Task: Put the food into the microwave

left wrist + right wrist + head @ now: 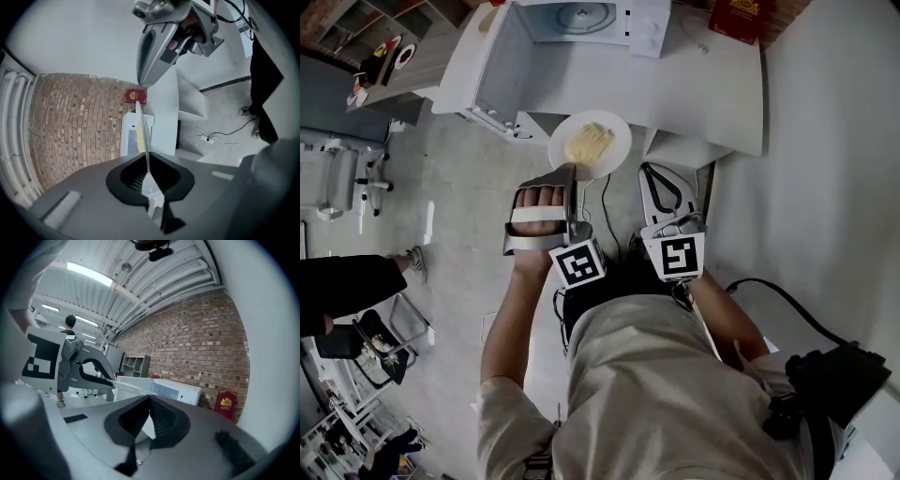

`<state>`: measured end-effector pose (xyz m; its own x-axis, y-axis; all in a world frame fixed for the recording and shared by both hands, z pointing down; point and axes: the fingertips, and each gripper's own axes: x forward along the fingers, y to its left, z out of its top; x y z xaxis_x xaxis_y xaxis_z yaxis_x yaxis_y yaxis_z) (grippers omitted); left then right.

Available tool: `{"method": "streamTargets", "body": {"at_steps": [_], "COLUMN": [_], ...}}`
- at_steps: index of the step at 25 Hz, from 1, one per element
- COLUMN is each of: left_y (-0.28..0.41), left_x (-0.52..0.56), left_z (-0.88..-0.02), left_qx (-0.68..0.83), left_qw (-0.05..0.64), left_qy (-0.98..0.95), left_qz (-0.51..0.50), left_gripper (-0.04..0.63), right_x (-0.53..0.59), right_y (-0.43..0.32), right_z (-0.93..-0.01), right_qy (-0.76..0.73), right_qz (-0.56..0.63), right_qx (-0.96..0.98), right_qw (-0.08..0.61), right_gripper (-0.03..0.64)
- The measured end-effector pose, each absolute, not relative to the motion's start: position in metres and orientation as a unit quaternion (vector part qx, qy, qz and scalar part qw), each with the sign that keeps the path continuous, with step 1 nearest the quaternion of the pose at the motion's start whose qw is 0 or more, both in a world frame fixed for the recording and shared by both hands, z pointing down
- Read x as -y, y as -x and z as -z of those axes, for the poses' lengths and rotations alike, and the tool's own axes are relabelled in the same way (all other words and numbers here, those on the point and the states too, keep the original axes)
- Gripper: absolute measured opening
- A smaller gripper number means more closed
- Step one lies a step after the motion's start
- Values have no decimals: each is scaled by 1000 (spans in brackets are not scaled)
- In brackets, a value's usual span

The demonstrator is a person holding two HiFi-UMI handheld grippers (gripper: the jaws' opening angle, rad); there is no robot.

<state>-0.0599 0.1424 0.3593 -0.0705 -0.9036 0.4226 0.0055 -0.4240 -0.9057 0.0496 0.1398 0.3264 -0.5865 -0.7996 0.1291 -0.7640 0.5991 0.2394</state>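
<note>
Two grippers show in the lower middle of the head view, and only one is loaded. The left gripper (574, 178) has its jaws clamped on the near rim of a white plate (614, 131). Its own view shows that rim edge-on, pinched between the pads. The food (589, 142), a pale yellow heap, sits in the middle of the plate. The plate hangs in the upper centre of the frame, at the near edge of the white table (703, 89) and not resting on it as far as I can tell.

The right gripper (649, 173) is just to the right of the plate, apart from it. Its jaws are together with nothing between them.

The microwave (642, 28) stands at the top of the frame. Its door (502, 66) is swung open towards the upper left and the turntable (581, 14) is bare. A red box (741, 17) stands at the upper right, clear of the path.

I judge this to be the carry: the food is picked up but not yet inside. The next move calls for keeping the plate level so the heap does not slide. It then has to go up the frame through the opening, to the right of the open door, and down onto the turntable before the jaws let go.
</note>
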Motion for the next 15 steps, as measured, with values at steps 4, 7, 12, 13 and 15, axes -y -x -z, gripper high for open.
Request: {"method": "streamTargets", "body": {"at_steps": [4,7,12,13,15], "left_y": [71,84,101,105,113], "left_x": [-108,-88,-53,-48,-37], "left_z": [-362,-368,-371,-372,-371], "left_qx": [-391,-388,-386,-382,-378], "left_qw": [374,371,376,379,390], "left_qy": [571,579,595,596,592], "left_qz": [617,614,597,596,595], "left_gripper": [26,26,25,25,25], "right_x": [-109,-91,-61,-57,-49], "right_y": [-36,-20,6,11,19], "right_z": [-335,-339,-340,-341,-342], "right_qy": [-437,-439,-452,-455,-460], "right_qz": [72,74,78,79,78], "right_qx": [888,886,877,875,873], "right_qw": [127,128,142,144,142], "right_gripper": [11,11,11,11,11]}}
